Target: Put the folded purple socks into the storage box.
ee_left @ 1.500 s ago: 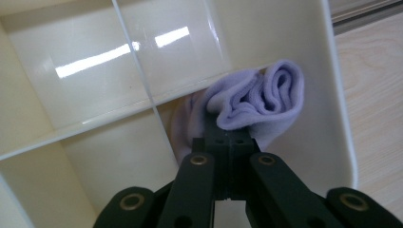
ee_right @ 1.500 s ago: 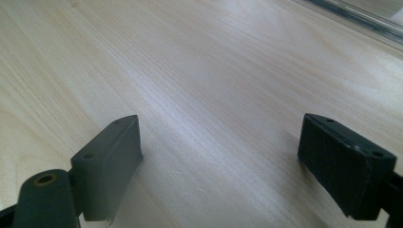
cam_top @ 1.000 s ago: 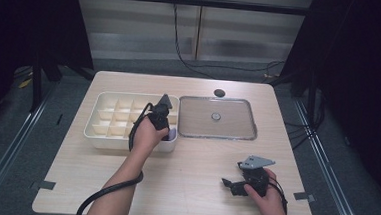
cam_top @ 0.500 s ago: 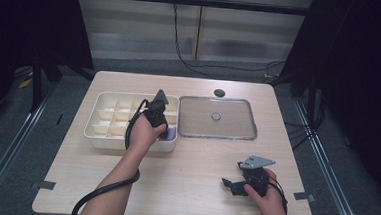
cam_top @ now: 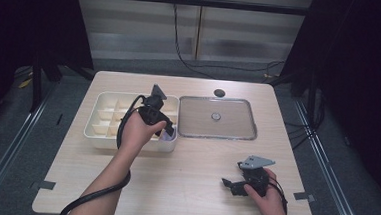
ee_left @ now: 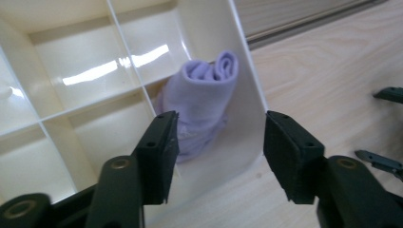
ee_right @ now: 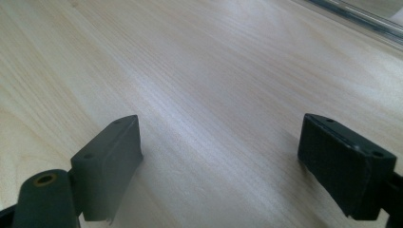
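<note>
Both pairs of tongs stood open: the left gripper (ee_left: pixel 216 156), whose jaws had just been opening, hung over the rolled lilac cloth (ee_left: pixel 202 97), which sat released in the corner compartment of the cream plastic divider box (cam_top: pixel 109 113). The right gripper (cam_top: pixel 231 184) rested idle on the pale wooden table (cam_top: pixel 189 182). Placing looked done; next it probably needed to lift clear without snagging the cloth.

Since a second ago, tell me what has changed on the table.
The left gripper has just been opening its jaws and has let go of the rolled purple cloth, which now sits free in the near right corner compartment of the divided box. The hand has lifted a little above the box. The right gripper, the metal tray and the box stayed put.
</note>
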A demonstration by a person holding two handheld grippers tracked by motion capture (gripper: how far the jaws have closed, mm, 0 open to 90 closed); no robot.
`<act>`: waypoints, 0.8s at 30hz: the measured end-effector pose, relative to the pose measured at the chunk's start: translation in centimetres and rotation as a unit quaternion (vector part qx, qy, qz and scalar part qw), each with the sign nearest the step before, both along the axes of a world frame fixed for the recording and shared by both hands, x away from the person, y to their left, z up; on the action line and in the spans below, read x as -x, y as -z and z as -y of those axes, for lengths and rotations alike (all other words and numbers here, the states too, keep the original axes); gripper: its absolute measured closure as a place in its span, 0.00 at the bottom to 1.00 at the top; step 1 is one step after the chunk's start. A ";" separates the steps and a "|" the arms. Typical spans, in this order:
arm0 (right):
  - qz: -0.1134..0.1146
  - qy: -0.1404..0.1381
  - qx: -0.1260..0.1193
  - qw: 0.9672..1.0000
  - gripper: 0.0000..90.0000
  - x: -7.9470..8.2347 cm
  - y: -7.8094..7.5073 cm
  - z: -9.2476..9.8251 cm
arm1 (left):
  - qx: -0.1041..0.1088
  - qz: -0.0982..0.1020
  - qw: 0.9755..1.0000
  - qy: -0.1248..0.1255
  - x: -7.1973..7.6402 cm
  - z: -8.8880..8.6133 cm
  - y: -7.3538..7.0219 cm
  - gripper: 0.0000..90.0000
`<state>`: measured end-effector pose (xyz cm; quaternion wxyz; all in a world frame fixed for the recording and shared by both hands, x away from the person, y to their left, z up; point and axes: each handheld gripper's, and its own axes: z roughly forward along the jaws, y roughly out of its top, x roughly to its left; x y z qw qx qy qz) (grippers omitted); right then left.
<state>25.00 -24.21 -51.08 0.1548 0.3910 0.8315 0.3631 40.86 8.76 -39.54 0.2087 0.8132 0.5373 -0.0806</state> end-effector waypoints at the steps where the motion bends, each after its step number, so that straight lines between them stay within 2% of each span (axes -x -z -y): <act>1: 0.000 0.000 0.000 1.000 0.15 0.0 0.0 0.0 | 0.004 0.001 1.000 0.003 0.2 -0.1 -0.2 0.47; 7: 0.000 0.000 0.000 1.000 0.15 0.0 0.0 0.0 | 0.018 0.015 1.000 0.012 1.6 -0.9 -1.1 0.43; 14: 0.000 0.000 0.000 1.000 0.15 0.0 0.0 0.0 | 0.021 0.033 0.999 0.028 3.3 -2.0 -1.6 0.40; 19: 0.000 0.000 0.000 1.000 0.15 0.0 0.0 0.0 | 0.037 0.042 0.998 0.041 4.7 -2.7 -1.4 0.40; 24: 0.000 0.000 0.000 1.000 0.15 0.0 0.0 0.0 | 0.043 0.042 0.997 0.050 6.0 -3.0 -0.7 0.40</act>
